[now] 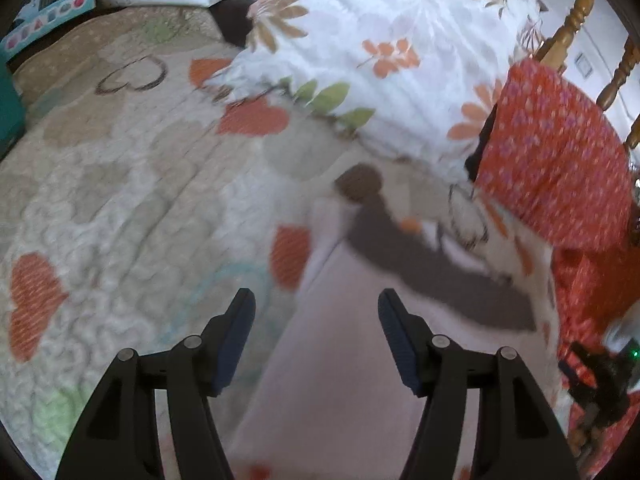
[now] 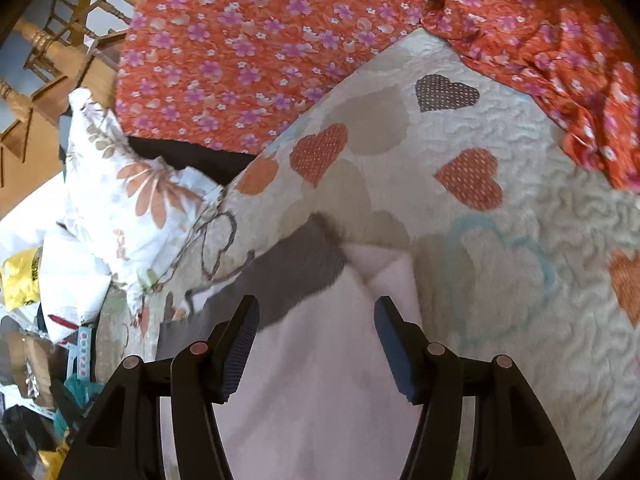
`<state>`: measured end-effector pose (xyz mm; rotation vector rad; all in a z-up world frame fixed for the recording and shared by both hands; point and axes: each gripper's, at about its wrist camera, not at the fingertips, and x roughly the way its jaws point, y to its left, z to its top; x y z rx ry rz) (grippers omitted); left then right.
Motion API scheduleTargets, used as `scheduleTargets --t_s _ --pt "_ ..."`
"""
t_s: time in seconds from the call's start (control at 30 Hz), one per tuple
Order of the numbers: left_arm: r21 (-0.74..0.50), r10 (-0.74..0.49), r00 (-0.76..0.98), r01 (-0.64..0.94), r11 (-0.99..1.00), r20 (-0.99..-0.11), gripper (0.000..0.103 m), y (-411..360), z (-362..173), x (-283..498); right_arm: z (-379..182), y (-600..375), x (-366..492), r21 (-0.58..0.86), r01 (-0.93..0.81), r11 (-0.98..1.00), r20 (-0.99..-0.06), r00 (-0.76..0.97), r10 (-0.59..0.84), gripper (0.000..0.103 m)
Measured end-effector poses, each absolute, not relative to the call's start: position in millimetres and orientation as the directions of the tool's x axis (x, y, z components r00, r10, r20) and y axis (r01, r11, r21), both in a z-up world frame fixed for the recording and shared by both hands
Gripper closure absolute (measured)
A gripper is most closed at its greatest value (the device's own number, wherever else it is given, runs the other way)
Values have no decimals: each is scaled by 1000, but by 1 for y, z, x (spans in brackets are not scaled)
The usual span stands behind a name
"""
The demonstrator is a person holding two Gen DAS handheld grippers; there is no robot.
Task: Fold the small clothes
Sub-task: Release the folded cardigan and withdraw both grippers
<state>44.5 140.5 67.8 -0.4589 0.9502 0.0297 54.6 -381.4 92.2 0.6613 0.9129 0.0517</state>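
Lying beneath both released tongs, left [image 1: 316, 300] and right [image 2: 316, 306]: pale garment [image 1: 340, 380].

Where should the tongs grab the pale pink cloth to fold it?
Probably at the corner of the pale pink cloth farthest from the right tongs, where a folded flap gives a loose edge. Come from above, one finger slipping under it, since the cloth lies flat on the heart quilt.

Open quilt [image 1: 120, 200] across left of left-wrist frame. Blocked upper right by floral pillow [image 1: 380, 40], orange cloth [image 1: 560, 160], wooden rails [image 1: 572, 28].
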Motion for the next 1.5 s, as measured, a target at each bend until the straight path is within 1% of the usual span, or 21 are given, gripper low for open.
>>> scheduleTargets --t_s 0.13,0.23,0.33,0.4,0.47,0.53,0.6,0.7,0.77,0.8,0.93,0.97,1.0,1.03,1.07,1.17,1.3,1.37,1.43,1.47,1.5 --pt "-360 -175 571 -230 904 -802 40 163 74 6 92 -369 32 435 214 875 -779 577 246 38" --pt "-420 -208 579 -260 869 -788 30 180 75 -28 84 -364 20 269 230 935 -838 534 110 39" --pt "-461 -244 567 -276 844 -787 29 185 69 -46 58 -370 11 299 241 923 -867 473 157 42" --pt "-447 -236 555 -281 850 -798 29 184 64 -47 38 -374 2 370 256 893 -871 430 237 78" --pt "-432 -227 548 -279 858 -805 29 182 60 -43 29 -375 -11 433 247 867 -853 423 305 87" --pt "-412 -219 538 -269 870 -814 29 179 54 -36 34 -375 -22 420 219 881 -850 434 298 91" --pt "-390 -209 521 -265 882 -828 29 175 47 -28 39 -378 -34 371 214 904 -868 427 254 98" --pt "-377 -220 492 -248 892 -842 29 167 36 -15 39 -385 -46 250 263 932 -908 398 132 100" --pt "-381 -237 480 -227 897 -844 29 160 30 -6 35 -392 -50 138 301 944 -932 362 21 100" --pt "-374 -241 469 -213 903 -850 29 154 26 -2 33 -396 -51 137 313 940 -934 356 18 100" --pt "-288 -186 436 -181 941 -881 29 136 16 8 35 -417 -56 278 373 885 -906 409 112 99" --pt "-243 -148 431 -174 954 -890 41 132 16 9 40 -419 -56 302 376 876 -893 432 122 94" --pt "-178 -89 428 -172 969 -899 68 128 16 10 44 -420 -56 318 374 871 -884 450 129 84" --pt "-114 -31 425 -170 979 -904 81 126 17 11 49 -419 -56 336 370 866 -872 469 138 77" --pt "-65 18 423 -182 981 -906 102 128 19 13 54 -415 -55 360 358 862 -858 490 155 67" --pt "9 111 406 -245 970 -907 103 142 18 18 65 -394 -49 388 294 874 -833 518 196 65" --pt "-153 -12 428 -297 942 -904 103 168 25 14 75 -353 -36 359 194 913 -820 533 209 65" --pt "-179 -25 459 -296 938 -888 100 170 34 9 80 -326 -29 352 126 928 -805 546 231 62" --pt "-204 -36 490 -295 934 -871 82 173 46 1 81 -300 -27 343 64 937 -796 549 254 56" --pt "-216 -39 507 -296 931 -861 65 174 52 -1 81 -284 -26 337 26 941 -793 546 269 56" --pt "-222 -33 525 -300 928 -850 55 175 58 -4 80 -265 -24 325 -18 946 -794 539 283 56"
